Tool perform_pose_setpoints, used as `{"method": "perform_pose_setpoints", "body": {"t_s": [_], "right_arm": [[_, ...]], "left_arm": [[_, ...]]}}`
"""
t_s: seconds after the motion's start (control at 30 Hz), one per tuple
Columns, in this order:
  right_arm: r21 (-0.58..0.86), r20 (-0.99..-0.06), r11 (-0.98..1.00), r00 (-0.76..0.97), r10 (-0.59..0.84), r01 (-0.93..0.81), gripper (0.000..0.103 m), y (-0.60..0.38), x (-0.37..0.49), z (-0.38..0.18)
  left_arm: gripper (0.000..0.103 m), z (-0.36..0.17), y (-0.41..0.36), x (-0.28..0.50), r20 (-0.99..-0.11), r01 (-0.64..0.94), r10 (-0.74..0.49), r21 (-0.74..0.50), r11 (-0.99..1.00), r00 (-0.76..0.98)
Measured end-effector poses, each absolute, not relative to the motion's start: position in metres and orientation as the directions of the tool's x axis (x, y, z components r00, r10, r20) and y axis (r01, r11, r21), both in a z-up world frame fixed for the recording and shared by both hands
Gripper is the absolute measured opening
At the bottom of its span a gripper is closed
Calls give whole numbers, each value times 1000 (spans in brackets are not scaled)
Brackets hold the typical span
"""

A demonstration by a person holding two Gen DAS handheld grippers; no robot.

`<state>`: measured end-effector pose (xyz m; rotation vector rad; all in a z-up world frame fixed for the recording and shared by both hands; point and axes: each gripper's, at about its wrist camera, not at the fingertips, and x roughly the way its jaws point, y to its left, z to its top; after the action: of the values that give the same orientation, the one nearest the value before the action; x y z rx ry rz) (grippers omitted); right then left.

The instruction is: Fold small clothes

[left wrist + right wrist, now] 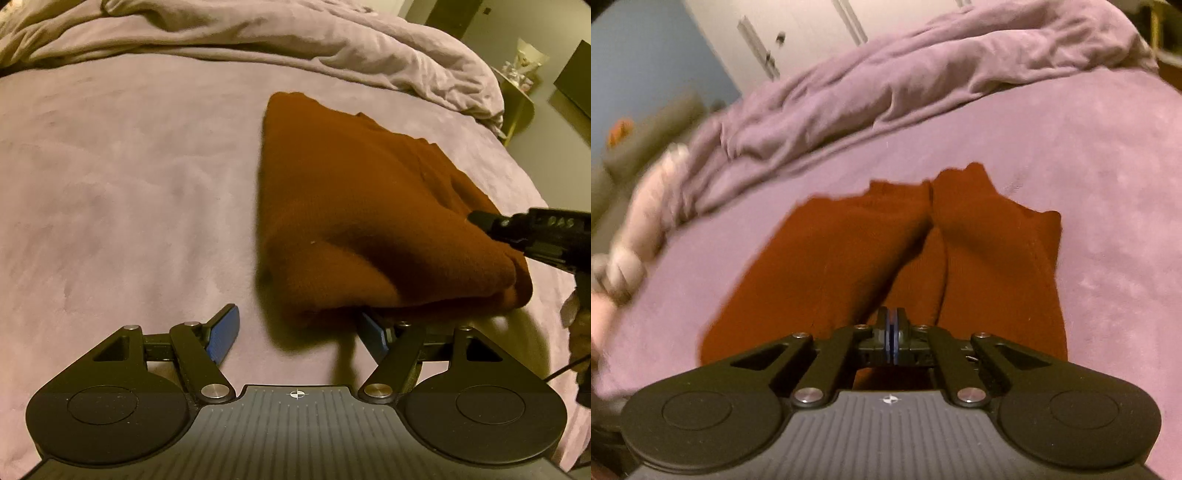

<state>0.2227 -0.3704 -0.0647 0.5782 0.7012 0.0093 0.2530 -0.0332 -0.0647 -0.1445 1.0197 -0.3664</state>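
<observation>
A rust-brown knitted garment [354, 206] lies partly folded on the mauve bedspread [122, 192]. Its near edge is lifted off the bed. My left gripper [299, 332] is open just below and in front of that edge, its blue pads [223, 336] wide apart, the right pad partly under the cloth. My right gripper [894, 332] is shut on the garment [990, 266], pinching a fold of it between its pads. It shows as a black tool in the left wrist view [532, 236], holding the cloth's right side up.
A crumpled mauve duvet [258, 40] is heaped along the far side of the bed. A pale soft bundle [646, 229] lies at the bed's left edge. A small yellow side table [517, 99] stands beyond the bed's right side.
</observation>
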Motion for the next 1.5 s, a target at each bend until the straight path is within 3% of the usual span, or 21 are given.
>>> {"method": "perform_pose_setpoints", "body": {"t_s": [0.07, 0.23, 0.37, 0.4, 0.47, 0.6, 0.63, 0.67, 0.77, 0.9, 1.1, 1.2, 1.33, 1.5], "right_arm": [[529, -601, 823, 777, 190, 208, 20, -381, 217, -65], [580, -576, 794, 779, 245, 179, 28, -386, 214, -59], [636, -551, 762, 762, 341, 118, 56, -372, 231, -61], [646, -556, 756, 747, 365, 111, 59, -368, 238, -64], [677, -567, 725, 717, 406, 125, 59, -364, 253, -75], [692, -556, 712, 718, 419, 121, 54, -359, 267, -76], [680, -565, 723, 715, 412, 121, 42, -357, 268, -74], [665, -579, 735, 713, 396, 133, 15, -356, 269, -74], [579, -618, 804, 716, 325, 135, 10, -352, 266, -65], [472, -598, 878, 760, 253, 80, 10, -351, 248, -39], [362, -683, 925, 709, 177, 118, 11, -361, 240, -64], [433, -647, 891, 736, 198, 140, 19, -374, 228, -60], [472, -655, 854, 735, 176, 216, 41, -392, 215, -59], [627, -600, 754, 738, 309, 194, 47, -402, 216, -69]], "left_arm": [[76, -62, -29, 252, -802, 225, -365, -291, 930, 473], [76, -56, -15, 246, -781, 203, -378, -319, 926, 496], [77, -50, -12, 243, -777, 191, -377, -326, 926, 504], [78, -47, -11, 241, -772, 195, -376, -322, 927, 512], [83, -41, -6, 239, -762, 198, -368, -311, 930, 532], [84, -36, 6, 246, -765, 152, -326, -292, 944, 555], [84, -36, 8, 249, -768, 145, -324, -294, 945, 552], [84, -34, 9, 253, -766, 145, -324, -294, 945, 555], [84, -22, 5, 263, -744, 135, -300, -276, 952, 596], [85, -20, -12, 277, -733, 165, -324, -283, 945, 597], [91, -45, -35, 285, -766, 214, -366, -297, 931, 528], [91, -47, -35, 282, -764, 224, -353, -274, 935, 540], [91, -50, -30, 287, -770, 196, -359, -300, 933, 528], [91, -53, -31, 285, -768, 185, -359, -309, 933, 530]]}}
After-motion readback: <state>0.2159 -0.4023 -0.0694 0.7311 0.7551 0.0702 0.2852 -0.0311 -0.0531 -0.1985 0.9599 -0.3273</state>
